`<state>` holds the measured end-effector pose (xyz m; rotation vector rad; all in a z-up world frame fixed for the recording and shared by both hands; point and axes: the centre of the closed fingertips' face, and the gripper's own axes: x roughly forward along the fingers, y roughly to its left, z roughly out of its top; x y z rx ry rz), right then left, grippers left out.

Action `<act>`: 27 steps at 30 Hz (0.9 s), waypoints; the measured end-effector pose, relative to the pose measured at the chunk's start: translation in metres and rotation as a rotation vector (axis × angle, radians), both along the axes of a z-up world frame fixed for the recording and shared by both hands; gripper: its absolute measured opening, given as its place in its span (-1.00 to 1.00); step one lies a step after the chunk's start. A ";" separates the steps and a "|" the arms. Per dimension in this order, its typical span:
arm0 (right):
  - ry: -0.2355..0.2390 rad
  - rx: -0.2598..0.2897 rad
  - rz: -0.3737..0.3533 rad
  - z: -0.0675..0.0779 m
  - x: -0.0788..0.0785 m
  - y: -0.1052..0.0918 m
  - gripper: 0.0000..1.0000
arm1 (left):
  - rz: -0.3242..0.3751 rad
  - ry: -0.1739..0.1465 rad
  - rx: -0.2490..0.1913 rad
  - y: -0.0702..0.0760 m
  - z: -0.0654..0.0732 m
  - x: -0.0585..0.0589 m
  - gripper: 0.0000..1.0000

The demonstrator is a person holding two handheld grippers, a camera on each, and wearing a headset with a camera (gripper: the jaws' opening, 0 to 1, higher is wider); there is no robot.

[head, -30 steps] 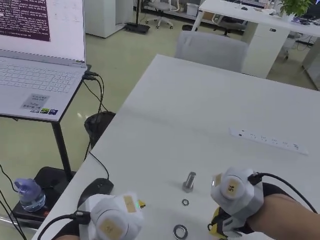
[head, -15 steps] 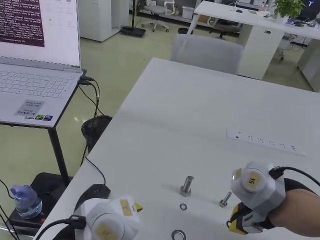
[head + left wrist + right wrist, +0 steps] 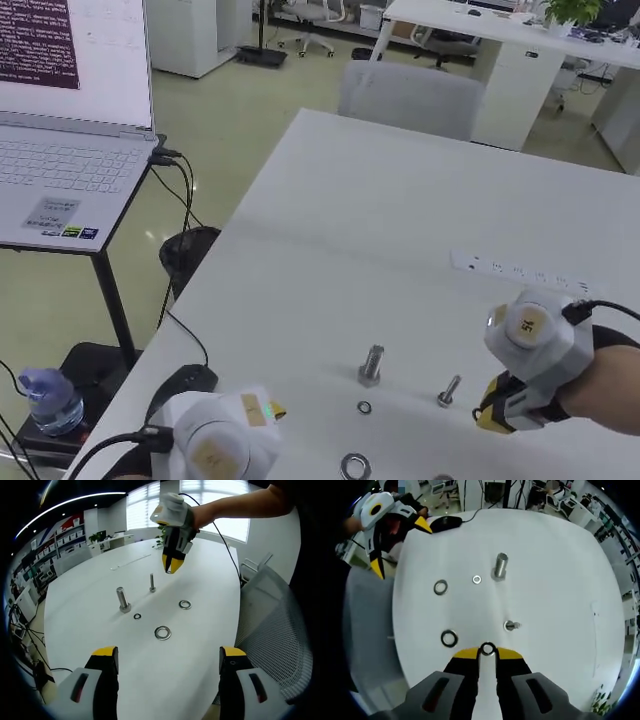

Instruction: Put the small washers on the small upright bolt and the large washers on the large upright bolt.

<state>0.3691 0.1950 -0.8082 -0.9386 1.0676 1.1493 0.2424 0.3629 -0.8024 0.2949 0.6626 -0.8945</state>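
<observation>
On the white worktop the large upright bolt stands on its head, with the small upright bolt to its right in the head view, the two apart. Both bolts are bare. A small washer lies flat just in front of the large bolt, and a large washer lies nearer the person. A second large washer lies flat near the small bolt in the left gripper view.

The right hand-held gripper has its jaws pressed together on a washer, pinched at the yellow tips. This held washer looks small, though its size is hard to judge so close to the lens. In the left gripper view this hand-held gripper hangs above the worktop just beyond the small bolt, tips pointing down, touching neither bolt.

The left hand-held gripper has its jaws spread wide with nothing between them. It sits at the near edge of the worktop, facing the washers and bolts.

Farther back on the worktop lies a white power strip. A laptop sits on a stand to the left, with a water bottle below it, and a grey chair stands at the far end.
</observation>
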 end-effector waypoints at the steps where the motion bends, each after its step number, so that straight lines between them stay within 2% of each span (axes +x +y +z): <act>1: -0.005 0.000 -0.001 0.001 0.004 0.001 -0.75 | 0.001 0.001 -0.001 0.000 0.000 0.000 0.65; 11: -0.040 0.015 -0.017 0.005 0.033 0.012 -0.75 | 0.010 -0.003 0.000 0.002 0.001 0.004 0.69; 19: -0.042 0.024 -0.018 0.001 0.041 0.017 -0.75 | 0.010 0.002 -0.008 0.001 0.000 0.004 0.77; 23: -0.037 0.023 -0.016 -0.002 0.041 0.019 -0.75 | 0.001 -0.010 -0.022 -0.001 0.001 0.004 0.86; 27: -0.035 0.019 -0.008 -0.005 0.043 0.021 -0.75 | 0.000 0.000 -0.025 -0.002 -0.001 0.003 0.94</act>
